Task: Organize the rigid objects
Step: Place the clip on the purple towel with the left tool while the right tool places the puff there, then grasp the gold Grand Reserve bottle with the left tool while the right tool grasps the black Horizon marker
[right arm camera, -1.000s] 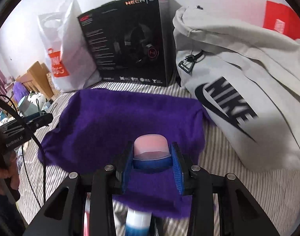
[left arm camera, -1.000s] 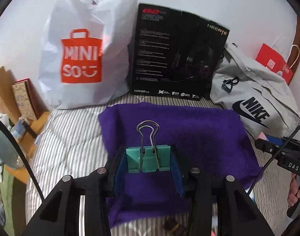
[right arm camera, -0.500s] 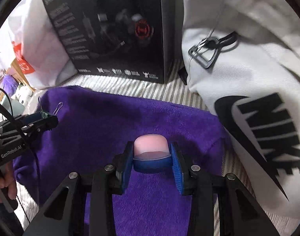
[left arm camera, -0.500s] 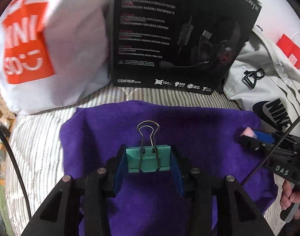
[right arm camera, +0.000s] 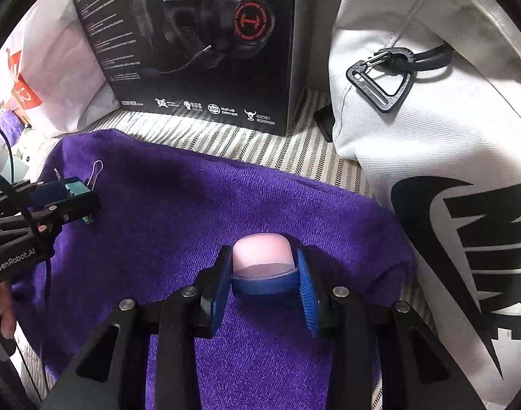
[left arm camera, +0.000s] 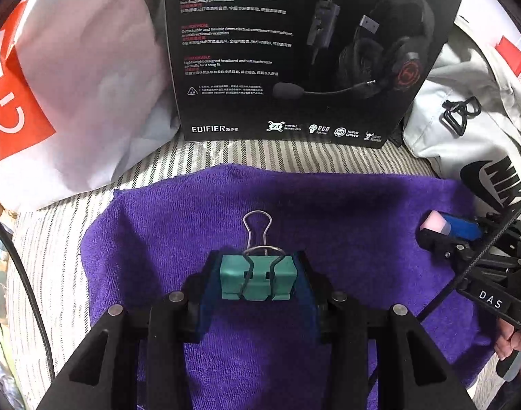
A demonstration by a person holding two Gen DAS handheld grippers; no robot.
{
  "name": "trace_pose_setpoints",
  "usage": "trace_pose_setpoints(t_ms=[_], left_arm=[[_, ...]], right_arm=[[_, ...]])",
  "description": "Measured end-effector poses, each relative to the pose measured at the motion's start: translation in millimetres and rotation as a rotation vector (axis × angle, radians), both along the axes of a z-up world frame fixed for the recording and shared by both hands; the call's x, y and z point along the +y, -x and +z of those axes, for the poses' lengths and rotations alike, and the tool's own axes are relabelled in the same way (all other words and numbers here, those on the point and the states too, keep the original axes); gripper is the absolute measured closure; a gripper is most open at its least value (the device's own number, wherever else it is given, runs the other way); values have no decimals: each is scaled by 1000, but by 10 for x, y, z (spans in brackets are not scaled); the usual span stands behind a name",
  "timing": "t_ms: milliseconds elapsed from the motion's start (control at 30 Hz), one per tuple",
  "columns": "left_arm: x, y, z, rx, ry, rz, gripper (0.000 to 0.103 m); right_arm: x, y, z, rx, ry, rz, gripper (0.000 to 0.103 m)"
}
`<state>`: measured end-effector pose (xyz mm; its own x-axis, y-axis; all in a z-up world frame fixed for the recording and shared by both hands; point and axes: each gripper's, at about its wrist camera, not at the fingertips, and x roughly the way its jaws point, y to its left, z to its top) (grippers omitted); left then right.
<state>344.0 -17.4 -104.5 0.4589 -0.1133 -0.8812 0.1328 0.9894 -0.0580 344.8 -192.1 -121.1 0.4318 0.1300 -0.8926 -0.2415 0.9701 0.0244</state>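
Note:
My left gripper (left arm camera: 258, 282) is shut on a teal binder clip (left arm camera: 258, 280) whose wire handles point forward over the purple towel (left arm camera: 329, 212). The right wrist view shows that clip (right arm camera: 76, 188) at the towel's left edge (right arm camera: 164, 212). My right gripper (right arm camera: 264, 275) is shut on a pink-and-blue capped object (right arm camera: 260, 256), held over the towel's right half. In the left wrist view the same object (left arm camera: 435, 222) sits at the right, clamped in the right gripper (left arm camera: 441, 230). Whether either object touches the towel I cannot tell.
A black headset box (left arm camera: 294, 51) stands upright behind the towel. A white shopping bag (left arm camera: 72, 85) leans at the back left, a white drawstring bag (right arm camera: 448, 136) at the right. A striped sheet (left arm camera: 48, 239) lies under everything. A hand (left arm camera: 513, 341) holds the right gripper's handle.
Both grippers have moved forward and lower towards the towel, so the box and bags look bigger. Each still holds its object.

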Motion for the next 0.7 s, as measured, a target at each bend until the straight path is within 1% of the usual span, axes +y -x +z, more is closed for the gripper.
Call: trace_pose_setpoints(t_ms=[100,133,167,233,300,367,400,500,533,600,633,667,700], left_arm=[[-3,22,-43,11,-17,-5,63],[-16,43,-46,3,-27,-8,60],[-14,62,-48,5,-32,-7,55],[-20,98,-63,11,-46,3,45],[2,148,-72,7,-47,12,44],[34,199,-64,14,-31,24,44],[56,231,-37,16,-17,35,44],[108,363,100,-3,-9,50,44],[105,433,162,-13,-7,50,44],[86,619,288,-34,-9,39,44],[143,746,356,-40,-11,34,44],[149,846,401,-45,-15,28,44],[149,983,444,-52,-20,27,44]], right_arm=[[3,9,-13,5,-20,15,53],[4,18,-13,9,-19,13,51],[7,25,-9,13,-15,11,49],[-9,90,6,21,-18,3,49],[-51,200,52,13,-26,-6,49],[-116,302,100,11,-38,-20,49],[-136,374,149,5,-52,-23,49],[-182,636,319,-23,-68,-32,49],[-200,703,364,-29,-69,-34,49],[-245,956,484,-47,-76,-46,47],[-266,1096,551,-60,-79,-57,47],[-277,1167,598,-68,-83,-62,44],[-297,1336,665,-83,-88,-71,41]])
